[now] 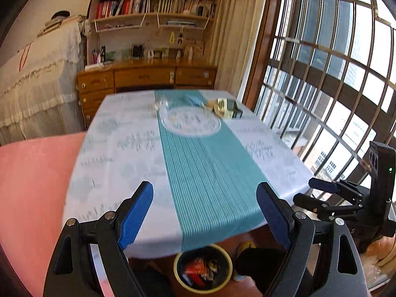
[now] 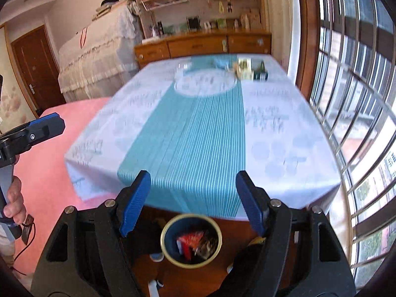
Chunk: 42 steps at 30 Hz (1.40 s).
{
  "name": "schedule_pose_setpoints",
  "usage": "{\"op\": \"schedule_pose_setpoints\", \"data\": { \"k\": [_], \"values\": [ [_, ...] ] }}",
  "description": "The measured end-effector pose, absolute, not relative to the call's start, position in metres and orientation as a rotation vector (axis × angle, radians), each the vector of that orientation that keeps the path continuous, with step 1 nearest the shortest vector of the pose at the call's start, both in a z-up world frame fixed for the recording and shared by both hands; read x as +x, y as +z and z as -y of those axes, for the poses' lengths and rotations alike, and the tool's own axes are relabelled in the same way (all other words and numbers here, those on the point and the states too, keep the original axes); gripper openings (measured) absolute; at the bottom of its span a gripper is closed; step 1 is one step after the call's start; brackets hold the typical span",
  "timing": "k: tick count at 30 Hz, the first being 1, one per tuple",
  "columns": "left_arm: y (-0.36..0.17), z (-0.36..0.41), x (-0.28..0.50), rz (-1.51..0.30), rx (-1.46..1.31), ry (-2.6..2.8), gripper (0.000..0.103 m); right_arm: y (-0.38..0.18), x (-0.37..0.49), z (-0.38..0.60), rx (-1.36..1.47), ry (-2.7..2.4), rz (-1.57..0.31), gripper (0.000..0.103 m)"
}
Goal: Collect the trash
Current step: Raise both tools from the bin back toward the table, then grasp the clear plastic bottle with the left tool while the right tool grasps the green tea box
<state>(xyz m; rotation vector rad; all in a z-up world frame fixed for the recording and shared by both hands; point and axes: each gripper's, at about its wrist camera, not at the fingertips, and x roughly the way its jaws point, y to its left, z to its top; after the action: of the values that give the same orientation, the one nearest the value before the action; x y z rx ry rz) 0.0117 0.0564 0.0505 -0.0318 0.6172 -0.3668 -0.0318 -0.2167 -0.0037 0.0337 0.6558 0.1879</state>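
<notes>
A round yellow-rimmed trash bin [image 1: 203,268] stands on the floor under the near edge of the table [image 1: 123,173]; it holds red wrappers and other scraps and also shows in the right wrist view [image 2: 191,241]. Small boxes and packets [image 1: 226,109] lie at the table's far right end, also seen in the right wrist view [image 2: 250,70]. My left gripper [image 1: 205,212] is open and empty above the near table edge. My right gripper [image 2: 193,200] is open and empty above the bin; it also shows in the left wrist view [image 1: 319,193].
A clear glass [image 1: 162,104] and a round white mat [image 1: 191,121] sit at the far end of the teal runner. A pink bed [image 1: 32,185] lies left. A barred window [image 1: 334,74] is right. A wooden dresser [image 1: 146,76] and bookshelves stand behind.
</notes>
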Motion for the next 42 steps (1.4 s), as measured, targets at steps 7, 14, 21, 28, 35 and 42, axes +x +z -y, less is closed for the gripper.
{"op": "schedule_pose_setpoints", "data": {
  "k": [7, 14, 21, 28, 35, 42],
  "values": [
    [0.121, -0.065, 0.08, -0.589, 0.002, -0.327, 0.087, 0.072, 0.016, 0.219, 0.013, 0.169, -0.555, 0.069],
    [0.145, -0.068, 0.183, -0.621, 0.037, -0.275, 0.087, 0.109, 0.104, 0.229, -0.002, 0.16, -0.541, 0.069],
    [0.121, -0.065, 0.307, -0.717, 0.032, -0.229, 0.087, 0.11, 0.221, 0.249, 0.037, 0.139, -0.575, 0.069],
    [0.079, -0.049, 0.427, -0.844, -0.026, -0.217, 0.087, 0.095, 0.35, 0.281, 0.102, 0.099, -0.657, 0.069],
    [0.025, -0.038, 0.517, -0.949, -0.125, -0.216, 0.087, 0.048, 0.44, 0.325, 0.15, 0.04, -0.763, 0.077],
    [-0.029, -0.034, 0.582, -1.038, -0.197, -0.177, 0.087, -0.009, 0.488, 0.355, 0.195, 0.052, -0.839, 0.081]
  ]
}}
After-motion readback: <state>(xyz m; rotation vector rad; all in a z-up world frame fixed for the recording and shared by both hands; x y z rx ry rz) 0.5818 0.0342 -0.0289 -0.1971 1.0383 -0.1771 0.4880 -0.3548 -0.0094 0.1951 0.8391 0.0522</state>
